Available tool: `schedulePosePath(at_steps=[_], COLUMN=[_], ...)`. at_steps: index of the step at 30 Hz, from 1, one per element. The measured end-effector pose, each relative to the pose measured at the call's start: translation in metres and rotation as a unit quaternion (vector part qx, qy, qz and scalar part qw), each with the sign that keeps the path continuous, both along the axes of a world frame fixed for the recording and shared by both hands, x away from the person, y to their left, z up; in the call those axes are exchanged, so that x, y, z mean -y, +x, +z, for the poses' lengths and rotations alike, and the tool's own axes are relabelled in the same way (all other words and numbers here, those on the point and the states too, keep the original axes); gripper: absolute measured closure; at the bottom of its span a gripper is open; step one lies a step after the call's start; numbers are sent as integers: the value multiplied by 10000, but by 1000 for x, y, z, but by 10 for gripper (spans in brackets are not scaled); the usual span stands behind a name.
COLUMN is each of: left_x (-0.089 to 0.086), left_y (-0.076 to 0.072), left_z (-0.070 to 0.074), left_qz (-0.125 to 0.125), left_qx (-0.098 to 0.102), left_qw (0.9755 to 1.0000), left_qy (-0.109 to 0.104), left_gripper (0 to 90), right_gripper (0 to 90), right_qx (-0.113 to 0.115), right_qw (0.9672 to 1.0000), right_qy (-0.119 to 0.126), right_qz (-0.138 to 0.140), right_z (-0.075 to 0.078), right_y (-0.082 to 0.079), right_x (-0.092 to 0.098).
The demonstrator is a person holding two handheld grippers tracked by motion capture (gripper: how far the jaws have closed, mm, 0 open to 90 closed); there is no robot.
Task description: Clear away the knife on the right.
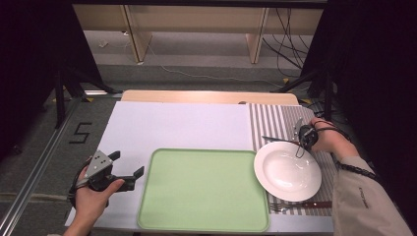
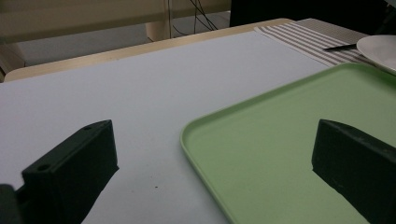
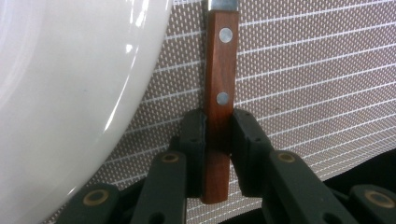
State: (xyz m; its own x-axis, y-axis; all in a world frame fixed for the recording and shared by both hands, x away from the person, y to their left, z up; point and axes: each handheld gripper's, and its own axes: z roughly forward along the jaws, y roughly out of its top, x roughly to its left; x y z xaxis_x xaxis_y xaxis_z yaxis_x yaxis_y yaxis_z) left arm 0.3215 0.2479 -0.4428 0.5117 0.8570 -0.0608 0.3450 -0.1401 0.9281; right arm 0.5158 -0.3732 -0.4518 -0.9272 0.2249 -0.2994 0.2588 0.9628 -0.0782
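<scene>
High view: a pale green tray [image 1: 204, 189], rounded at the corners with a raised rim, lies on a white sheet [image 1: 177, 125] that covers most of the light wooden table [image 1: 209, 96]. To its right a grey-and-white striped placemat [image 1: 275, 120] of woven mesh carries a glossy white round plate [image 1: 286, 171] with a shallow well. A fork [image 1: 300, 206] with a dark wooden handle lies just in front of the plate. The knife [image 1: 278, 139] lies on the placemat just behind the plate, its blade pointing left. The right gripper [image 1: 303, 136] has its jaws clamped on the handle; in the right gripper view that handle [image 3: 219, 98] is smooth reddish-brown wood with two bright metal rivets, pinched between the black pads, with the plate's rim close beside it. The left gripper [image 1: 129, 169], black with a grey three-cornered plate on top, sits over the white sheet at the tray's left edge, jaws wide apart and nothing between them. On the floor to the left a black "5" [image 1: 81, 132] is marked.
</scene>
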Motion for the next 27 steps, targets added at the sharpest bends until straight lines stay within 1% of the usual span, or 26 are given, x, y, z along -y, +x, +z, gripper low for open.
schedulePosePath(at_steps=[1,2,3,5,6,8,11,13,14,21,25,27], left_x=[0,0,0,0,0,0,-1,-1,-1,-1,-1,-1], left_y=[0,0,0,0,0,0,-1,-1,-1,0,-1,-1], left_z=[0,0,0,0,0,0,0,0,0,0,0,0], left_qz=[0,2,4,6,11,24,34,35,35,34,36,42], left_qx=[-1,0,2,3,3,7,0,2,0,1,-1,-10], left_qw=[10000,10000,10000,10000,10000,10000,10000,10000,10000,10000,10000,10000], left_qy=[2,3,6,5,1,5,3,2,5,2,8,18], left_gripper=[0,0,0,0,0,0,0,0,0,0,0,0], right_gripper=[767,768,768,769,770,770,770,770,770,770,771,771], right_qx=[6,-51,-35,-38,-51,-89,-58,-54,-68,-51,-51,-43], right_qw=[10000,10000,10000,9999,9999,9998,9999,9998,9999,9998,9998,9998], right_qy=[-5,-33,-28,-101,-145,-178,-148,-170,-146,-165,-179,-179], right_qz=[72,-12,48,27,-50,-50,-53,-50,40,20,-40,49], right_z=[0,1,0,0,0,1,0,0,0,0,0,0], right_y=[1,1,1,2,1,2,2,1,2,2,1,2], right_x=[0,-1,-1,-3,-4,-5,-4,-5,-4,-4,-5,-5])
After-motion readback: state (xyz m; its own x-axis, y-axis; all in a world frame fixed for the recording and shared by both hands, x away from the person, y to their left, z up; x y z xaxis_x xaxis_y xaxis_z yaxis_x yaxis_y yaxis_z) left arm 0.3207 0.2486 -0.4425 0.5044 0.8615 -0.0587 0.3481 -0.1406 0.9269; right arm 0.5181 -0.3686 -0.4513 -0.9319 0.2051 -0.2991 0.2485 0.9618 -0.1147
